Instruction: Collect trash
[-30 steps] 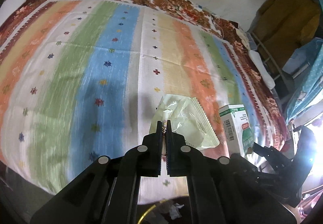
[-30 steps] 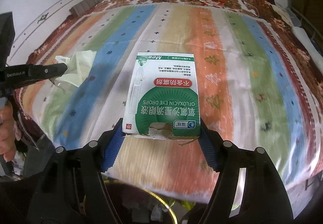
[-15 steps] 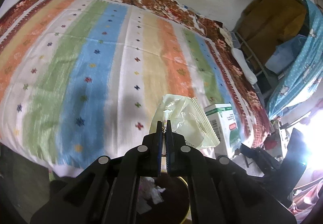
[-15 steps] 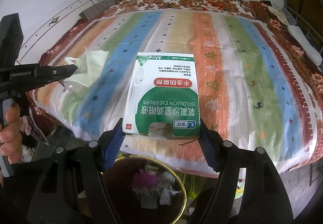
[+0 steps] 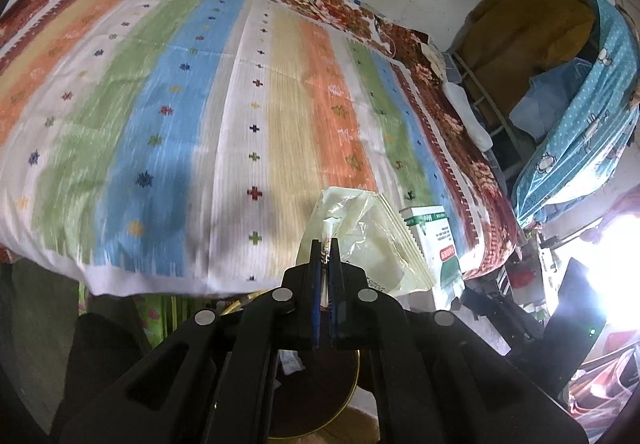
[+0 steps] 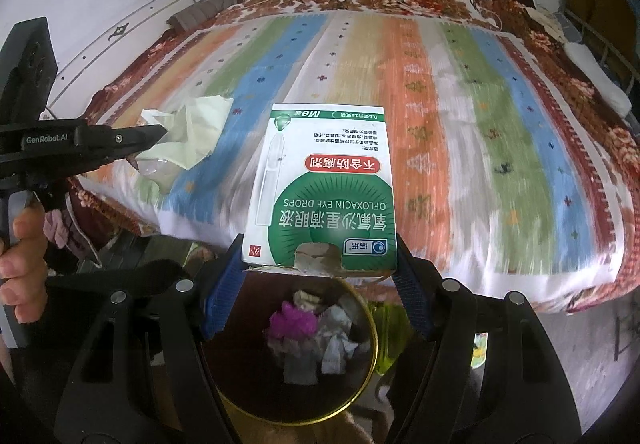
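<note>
Both grippers carry trash to the bin, ready for the drop.

The right gripper [image 6: 320, 264] clamps the eye-drops box [image 6: 324, 187] by its lower edge, directly above the gold-rimmed bin [image 6: 370, 360], which holds crumpled scraps beside the bed's near edge. The left gripper [image 5: 329, 244], jaws nearly closed, pinches a pale green wrapper [image 5: 372, 240]; it is level and reaches in from the bin's left, with the wrapper short of the rim. The next move appears to be the release: the box looks ready to fall in, while the wrapper needs carrying over the bin first.
</note>
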{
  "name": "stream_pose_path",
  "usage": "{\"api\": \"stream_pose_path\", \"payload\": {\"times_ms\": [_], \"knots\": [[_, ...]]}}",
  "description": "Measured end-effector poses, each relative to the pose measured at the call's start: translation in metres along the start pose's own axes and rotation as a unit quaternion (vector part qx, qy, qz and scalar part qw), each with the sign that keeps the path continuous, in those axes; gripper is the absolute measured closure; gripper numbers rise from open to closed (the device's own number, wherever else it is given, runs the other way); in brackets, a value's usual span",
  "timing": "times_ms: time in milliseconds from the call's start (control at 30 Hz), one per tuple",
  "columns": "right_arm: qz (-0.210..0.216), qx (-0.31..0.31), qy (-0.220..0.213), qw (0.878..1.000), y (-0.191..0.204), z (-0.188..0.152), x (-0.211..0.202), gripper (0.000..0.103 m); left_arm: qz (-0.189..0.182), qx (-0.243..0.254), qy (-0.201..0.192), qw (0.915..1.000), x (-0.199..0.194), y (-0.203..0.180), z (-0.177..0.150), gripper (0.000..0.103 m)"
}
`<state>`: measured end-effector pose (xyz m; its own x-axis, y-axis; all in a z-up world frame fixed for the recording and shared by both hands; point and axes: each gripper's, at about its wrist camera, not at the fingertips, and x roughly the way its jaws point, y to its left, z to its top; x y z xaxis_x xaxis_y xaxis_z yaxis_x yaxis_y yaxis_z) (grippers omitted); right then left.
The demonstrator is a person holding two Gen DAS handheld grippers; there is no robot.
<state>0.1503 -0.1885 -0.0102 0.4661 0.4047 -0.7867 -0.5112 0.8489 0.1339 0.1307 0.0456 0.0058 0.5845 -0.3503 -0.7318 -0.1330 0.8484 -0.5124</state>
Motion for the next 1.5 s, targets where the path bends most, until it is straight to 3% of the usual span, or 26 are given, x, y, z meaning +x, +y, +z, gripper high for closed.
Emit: {"api": "stream_pose_path", "payload": {"times_ms": [200,667,967,1167,1233,1267,1300,1333,1500], "knots": [[-0.005,-0.006,0.018,1.0,0.004,-0.023,0.0,0.038,0.004,-0.002,0.003,1.0,-0.002,0.001,-0.015,0.101],[-0.017,-0.011,0.096,0.995,0.012,-0.077,0.024,0.037,0.064,0.019,0.056,0.9962,0.024,0.003,-0.066,0.101],[-0.006,-0.002,0.187,0.982,0.018,-0.11,0.062,0.037,0.137,0.011,0.119,0.9833,0.065,0.017,-0.095,0.101],[-0.006,0.014,0.229,0.973,0.014,-0.117,0.088,0.037,0.154,-0.014,0.149,0.9767,0.088,0.032,-0.097,0.101],[-0.008,0.022,0.24,0.97,0.011,-0.117,0.096,0.035,0.158,-0.016,0.156,0.9748,0.097,0.033,-0.096,0.098],[-0.008,0.025,0.247,0.969,0.009,-0.118,0.101,0.033,0.154,-0.019,0.16,0.9749,0.102,0.033,-0.094,0.089],[-0.007,0.032,0.254,0.967,0.007,-0.118,0.106,0.025,0.145,-0.023,0.163,0.9756,0.105,0.033,-0.092,0.068],[-0.006,0.035,0.255,0.966,0.006,-0.119,0.107,0.021,0.139,-0.024,0.166,0.976,0.109,0.032,-0.09,0.059],[-0.002,0.03,0.241,0.97,0.008,-0.115,0.101,0.018,0.122,-0.019,0.153,0.9805,0.108,0.022,-0.083,0.052]]}}
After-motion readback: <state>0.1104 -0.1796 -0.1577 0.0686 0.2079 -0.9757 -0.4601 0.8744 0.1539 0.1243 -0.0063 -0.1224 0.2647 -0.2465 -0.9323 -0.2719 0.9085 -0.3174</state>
